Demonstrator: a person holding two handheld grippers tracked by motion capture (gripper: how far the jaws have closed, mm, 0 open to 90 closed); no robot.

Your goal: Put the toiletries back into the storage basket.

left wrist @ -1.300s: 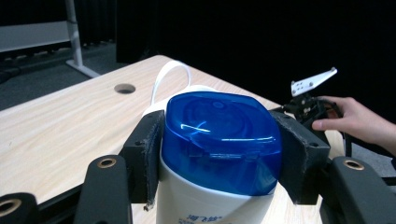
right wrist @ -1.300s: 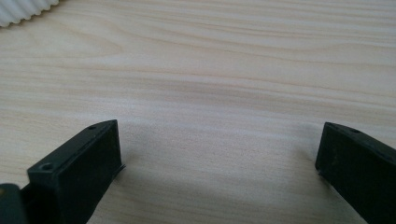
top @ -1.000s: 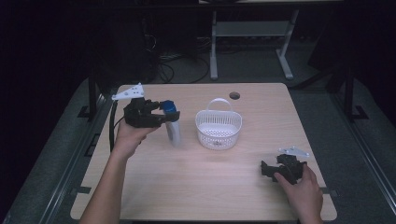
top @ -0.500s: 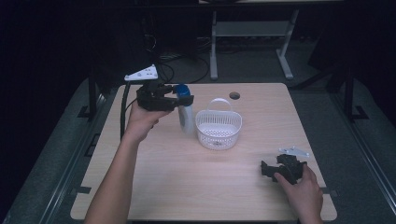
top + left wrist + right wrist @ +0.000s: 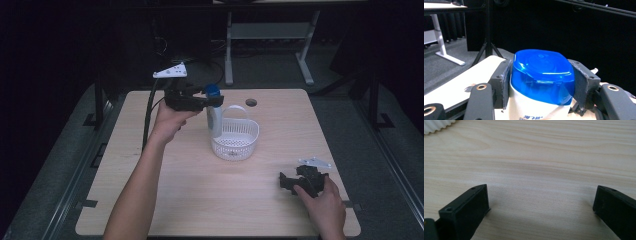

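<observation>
Carried toward the surface's far edge, the bottle (image 5: pixel 215 112), clamped in the left gripper (image 5: pixel 212 101), hung over the basket (image 5: pixel 235 140), ready to drop in.

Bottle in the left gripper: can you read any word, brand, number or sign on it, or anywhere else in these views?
Bottle: a strip of small blue print on the white body just under the blue cap, cut off by the frame edge and too small to read.
Blue cap: no readable text.
White basket: no text to be seen.
Table: no text to be seen.
</observation>
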